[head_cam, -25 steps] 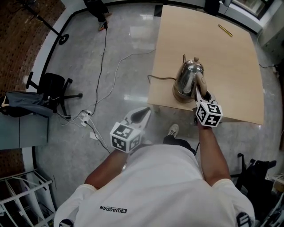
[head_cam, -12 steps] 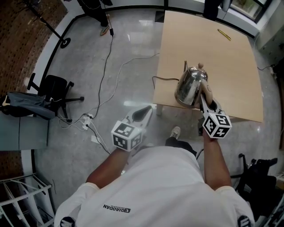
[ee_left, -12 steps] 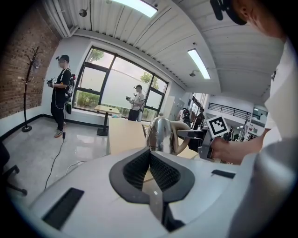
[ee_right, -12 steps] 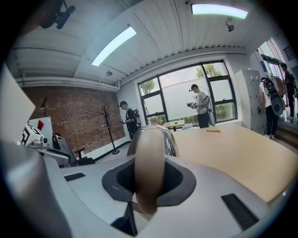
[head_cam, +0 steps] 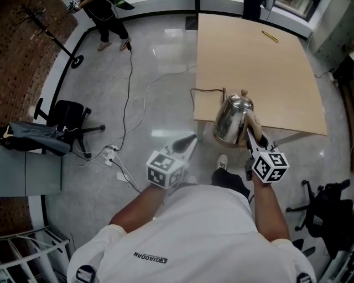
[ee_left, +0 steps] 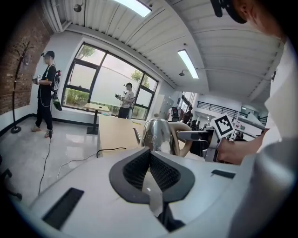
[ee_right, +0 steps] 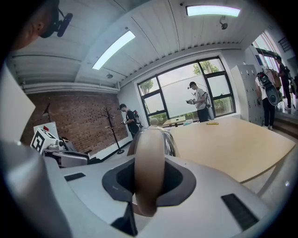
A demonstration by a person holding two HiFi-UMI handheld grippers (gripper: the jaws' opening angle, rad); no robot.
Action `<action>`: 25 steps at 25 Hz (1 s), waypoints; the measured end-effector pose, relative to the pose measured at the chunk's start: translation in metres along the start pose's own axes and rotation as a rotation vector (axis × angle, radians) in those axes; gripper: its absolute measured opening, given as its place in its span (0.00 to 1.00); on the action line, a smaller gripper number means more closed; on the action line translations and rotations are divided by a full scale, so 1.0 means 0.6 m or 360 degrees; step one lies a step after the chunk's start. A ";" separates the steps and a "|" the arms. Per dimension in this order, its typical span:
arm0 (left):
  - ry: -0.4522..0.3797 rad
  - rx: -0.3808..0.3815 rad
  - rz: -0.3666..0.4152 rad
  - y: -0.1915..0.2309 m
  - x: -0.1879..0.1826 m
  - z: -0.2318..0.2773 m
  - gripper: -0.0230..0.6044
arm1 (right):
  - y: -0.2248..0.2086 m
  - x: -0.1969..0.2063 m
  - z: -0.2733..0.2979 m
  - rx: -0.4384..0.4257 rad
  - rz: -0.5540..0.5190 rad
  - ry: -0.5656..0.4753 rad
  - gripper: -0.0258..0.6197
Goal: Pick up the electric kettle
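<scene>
The electric kettle (head_cam: 229, 117) is shiny steel with a beige handle (head_cam: 253, 122) and a thin spout. My right gripper (head_cam: 252, 131) is shut on that handle and holds the kettle upright in the air over the near edge of the wooden table (head_cam: 265, 72). In the right gripper view the handle (ee_right: 149, 172) fills the gap between the jaws of the right gripper (ee_right: 149, 182), with the steel body (ee_right: 170, 142) behind it. My left gripper (head_cam: 189, 141) hangs over the floor to the kettle's left, shut and empty. From the left gripper (ee_left: 150, 160) the kettle (ee_left: 156, 135) shows ahead.
A black cord (head_cam: 194, 95) runs across the table toward the kettle; what lies under the kettle is hidden. A yellow pen (head_cam: 270, 36) lies at the far side. Cables and a power strip (head_cam: 110, 152) cross the floor. Office chairs (head_cam: 69, 116) stand left and right; a person (head_cam: 102, 16) stands far off.
The right gripper has lifted the kettle off the table and drawn it toward me, over the near edge. The left gripper has drifted a little toward the table, still shut.
</scene>
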State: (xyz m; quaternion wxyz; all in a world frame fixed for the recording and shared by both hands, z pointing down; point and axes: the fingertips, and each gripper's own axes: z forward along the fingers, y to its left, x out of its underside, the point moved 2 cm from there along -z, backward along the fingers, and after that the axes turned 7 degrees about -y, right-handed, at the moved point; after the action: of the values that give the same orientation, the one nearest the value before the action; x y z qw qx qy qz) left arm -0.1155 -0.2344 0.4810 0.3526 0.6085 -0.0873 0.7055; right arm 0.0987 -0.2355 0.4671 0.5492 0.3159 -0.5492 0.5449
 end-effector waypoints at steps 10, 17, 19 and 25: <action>-0.0037 0.0020 0.0045 -0.056 -0.005 0.001 0.03 | 0.015 0.006 -0.066 -0.0077 -0.0006 0.0010 0.16; -0.0092 -0.0049 0.0016 -0.114 -0.014 0.019 0.03 | -0.020 -0.017 -0.120 -0.0125 -0.0041 -0.0012 0.16; -0.0114 -0.0056 0.0014 -0.142 -0.018 0.032 0.03 | -0.035 -0.025 -0.142 -0.0146 -0.0046 -0.0014 0.16; -0.0131 -0.0075 0.0018 -0.210 -0.010 0.054 0.03 | -0.072 -0.029 -0.198 -0.0187 -0.0053 -0.0009 0.16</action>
State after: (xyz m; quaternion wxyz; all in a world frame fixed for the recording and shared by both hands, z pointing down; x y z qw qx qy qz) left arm -0.0135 -0.1619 0.4447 0.3589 0.6279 -0.1218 0.6798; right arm 0.1738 -0.1368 0.4378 0.5743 0.2939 -0.5764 0.5016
